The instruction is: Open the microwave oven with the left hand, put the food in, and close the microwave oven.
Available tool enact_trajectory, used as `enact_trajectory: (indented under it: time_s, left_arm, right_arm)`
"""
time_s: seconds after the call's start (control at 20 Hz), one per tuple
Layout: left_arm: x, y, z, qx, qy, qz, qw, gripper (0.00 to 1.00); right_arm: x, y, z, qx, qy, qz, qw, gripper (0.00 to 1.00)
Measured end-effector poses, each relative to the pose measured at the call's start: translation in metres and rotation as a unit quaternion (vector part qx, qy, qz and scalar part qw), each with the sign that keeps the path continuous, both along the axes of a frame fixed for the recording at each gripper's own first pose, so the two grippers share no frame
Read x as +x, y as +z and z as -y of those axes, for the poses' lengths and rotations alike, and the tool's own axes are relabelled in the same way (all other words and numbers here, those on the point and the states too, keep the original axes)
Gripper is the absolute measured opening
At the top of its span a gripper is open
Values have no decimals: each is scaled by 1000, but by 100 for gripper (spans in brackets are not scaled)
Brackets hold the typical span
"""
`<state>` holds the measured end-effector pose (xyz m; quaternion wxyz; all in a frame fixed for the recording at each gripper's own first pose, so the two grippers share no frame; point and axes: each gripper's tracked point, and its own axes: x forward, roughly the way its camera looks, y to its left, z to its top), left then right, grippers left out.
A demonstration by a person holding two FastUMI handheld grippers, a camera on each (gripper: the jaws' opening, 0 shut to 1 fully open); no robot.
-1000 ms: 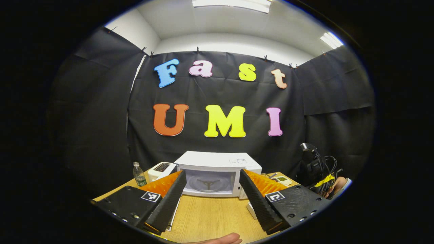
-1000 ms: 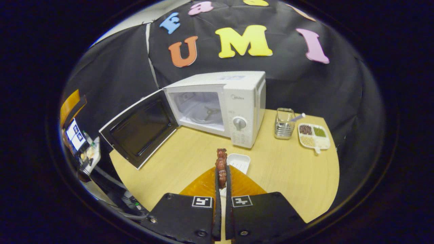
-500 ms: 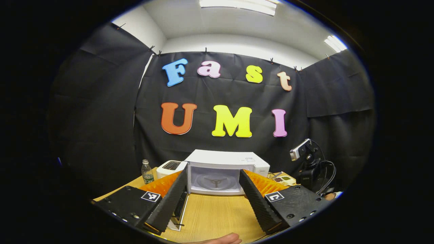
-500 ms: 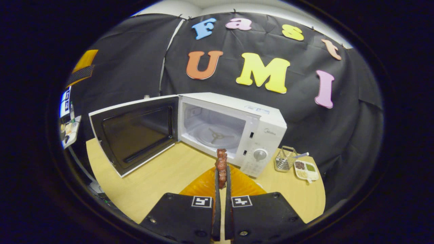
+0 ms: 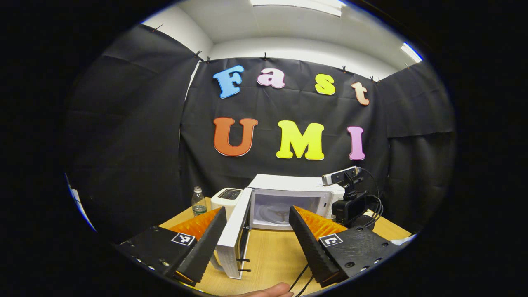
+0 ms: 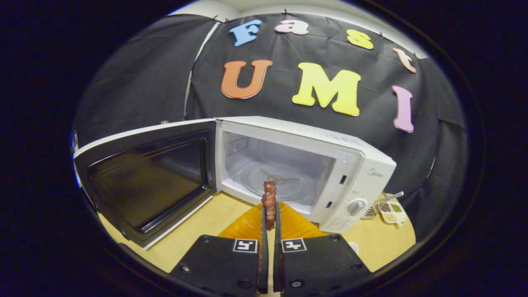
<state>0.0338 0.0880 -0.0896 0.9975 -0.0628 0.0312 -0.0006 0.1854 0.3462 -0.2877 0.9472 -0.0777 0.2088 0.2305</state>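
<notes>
left gripper view: left gripper [image 5: 255,235] spread wide, holding nothing, back from the boxy white microwave oven [image 5: 297,189]; its white-framed door [image 5: 235,231] hangs open edge-on between the fingers. right gripper view: right gripper [image 6: 269,222] clenched on a dark reddish-brown strip of food [image 6: 269,202], just before the open cavity, over the light wood table [image 6: 198,231]. step looks like putting food in; next it likely needs carrying onto the round glass turntable [image 6: 280,183], then letting go.

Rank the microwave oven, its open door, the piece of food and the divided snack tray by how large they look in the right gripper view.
1. microwave oven
2. door, nearly as big; it swings nearer the camera, so this is unsure
3. food, pinched in the right gripper
4. snack tray, much like the food in apparent size and farther off
</notes>
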Motion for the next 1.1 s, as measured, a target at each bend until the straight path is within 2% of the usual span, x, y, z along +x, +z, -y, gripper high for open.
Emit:
enact_trajectory:
  time_s: [0.05, 0.1, 0.15, 0.2, 0.35, 0.4, 0.5, 0.65, 0.75, 0.9, 1.1]
  left_arm:
    - [-1, -2, -3, -2, 1, -3, 1000, 93]
    - [-2, -6, -6, -5, 0, -7, 1000, 93]
    - [-3, -7, -8, -8, 0, -10, 1000, 93]
    - [-3, -7, -13, -9, 1, -10, 1000, 93]
    - [-2, -12, -23, -8, 6, -12, 1000, 93]
    - [-2, -12, -26, -6, 8, -13, 1000, 93]
    - [-2, -10, -29, -5, 8, -9, 1000, 93]
    - [-1, -13, -29, -5, 4, -8, 1000, 93]
    - [3, -17, -32, -5, 5, -10, 1000, 93]
    - [6, -25, -34, -10, 5, -22, 1000, 93]
    - [10, -36, -36, -14, 6, -35, 999, 93]
  right_arm:
    - [9, -6, -10, 7, -5, -8, 1000, 8]
    - [18, -10, -20, 17, -14, -15, 1000, 0]
    - [28, -14, -29, 29, -23, -22, 999, 0]
    - [39, -18, -38, 41, -34, -27, 998, 8]
    - [67, -35, -55, 82, -72, -62, 992, 8]
    - [74, -33, -64, 120, -75, -78, 987, 8]
    - [87, -37, -73, 175, -95, -115, 973, 8]
    - [98, -45, -82, 258, -138, -159, 943, 8]
    - [110, -52, -77, 301, -182, -161, 922, 8]
    - [127, -62, -61, 356, -248, -133, 891, 9]
    - [144, -75, -61, 375, -281, -124, 875, 10]
